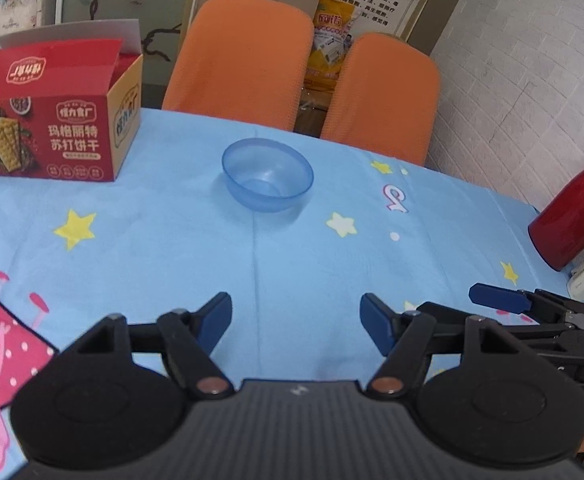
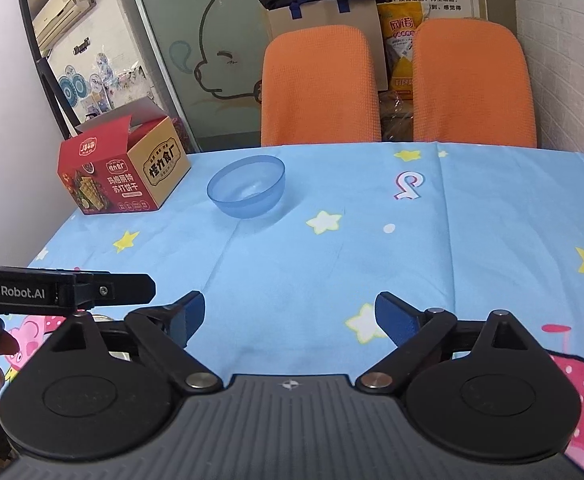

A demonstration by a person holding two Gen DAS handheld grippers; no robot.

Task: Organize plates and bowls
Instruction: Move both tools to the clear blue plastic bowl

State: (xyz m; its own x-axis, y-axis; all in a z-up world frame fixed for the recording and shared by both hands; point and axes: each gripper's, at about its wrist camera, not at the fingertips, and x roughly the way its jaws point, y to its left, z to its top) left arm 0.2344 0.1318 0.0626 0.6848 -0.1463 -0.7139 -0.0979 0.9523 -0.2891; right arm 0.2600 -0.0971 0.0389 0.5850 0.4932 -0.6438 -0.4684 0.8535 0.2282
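A translucent blue bowl (image 1: pixel 268 174) stands upright and empty on the light blue star-print tablecloth (image 1: pixel 172 248), toward the far side of the table. It also shows in the right wrist view (image 2: pixel 246 186). My left gripper (image 1: pixel 295 326) is open and empty, low over the cloth well short of the bowl. My right gripper (image 2: pixel 288 318) is open and empty, at about the same distance from the bowl. The right gripper's finger shows at the right edge of the left wrist view (image 1: pixel 500 299). No plate is in view.
A red cracker box (image 1: pixel 52 120) with its lid open stands at the far left of the table, also in the right wrist view (image 2: pixel 120 168). A red thermos (image 1: pixel 572 220) stands at the right edge. Two orange chairs (image 1: pixel 244 60) stand behind the table.
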